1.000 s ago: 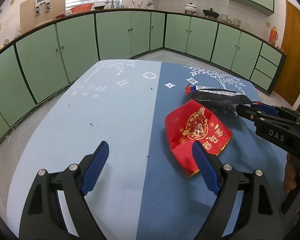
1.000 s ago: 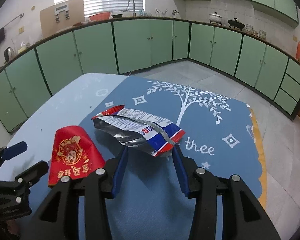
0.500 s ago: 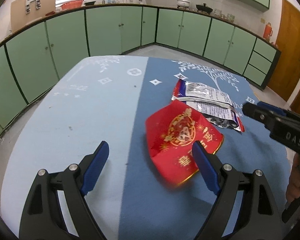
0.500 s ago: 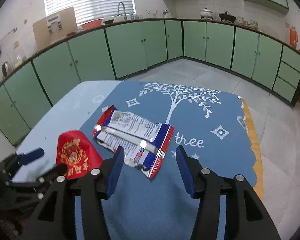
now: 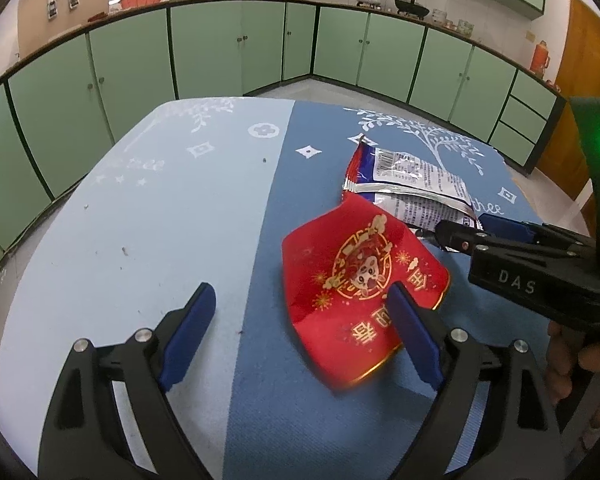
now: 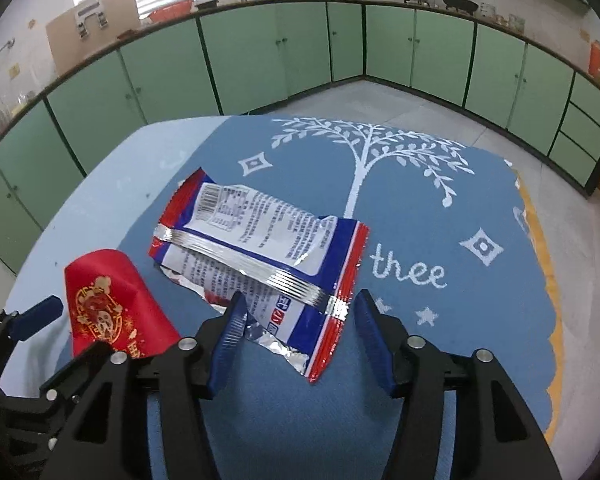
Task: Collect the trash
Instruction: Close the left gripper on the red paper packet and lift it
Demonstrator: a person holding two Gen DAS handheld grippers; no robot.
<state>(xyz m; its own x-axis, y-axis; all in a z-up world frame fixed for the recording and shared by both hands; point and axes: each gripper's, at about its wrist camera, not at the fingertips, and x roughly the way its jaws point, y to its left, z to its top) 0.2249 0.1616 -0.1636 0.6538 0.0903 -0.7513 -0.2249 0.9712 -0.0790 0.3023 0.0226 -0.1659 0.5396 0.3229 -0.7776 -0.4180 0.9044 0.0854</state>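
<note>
A crumpled red paper with gold print [image 5: 352, 280] lies on the blue table mat [image 5: 180, 208]; it also shows in the right wrist view [image 6: 108, 304]. Behind it lies a flattened silver, white, blue and red snack wrapper [image 5: 412, 184], also in the right wrist view [image 6: 260, 248]. My left gripper [image 5: 300, 320] is open, with its right finger over the red paper's near edge. My right gripper [image 6: 300, 328] is open, and the wrapper's near end lies between its fingers. The right gripper also shows in the left wrist view [image 5: 460, 232], beside the red paper.
The table stands in a kitchen with green cabinets [image 5: 220, 52] along the far walls. A wooden door [image 5: 580, 60] is at the right. The mat's yellow scalloped edge [image 6: 540, 240] marks the table's right side. Tiled floor [image 6: 420, 100] lies beyond the table.
The left gripper has moved right and closer, so the red paper now reaches its right finger. The right gripper rose and tilted down over the wrapper, which now lies flatter. Both stayed open.
</note>
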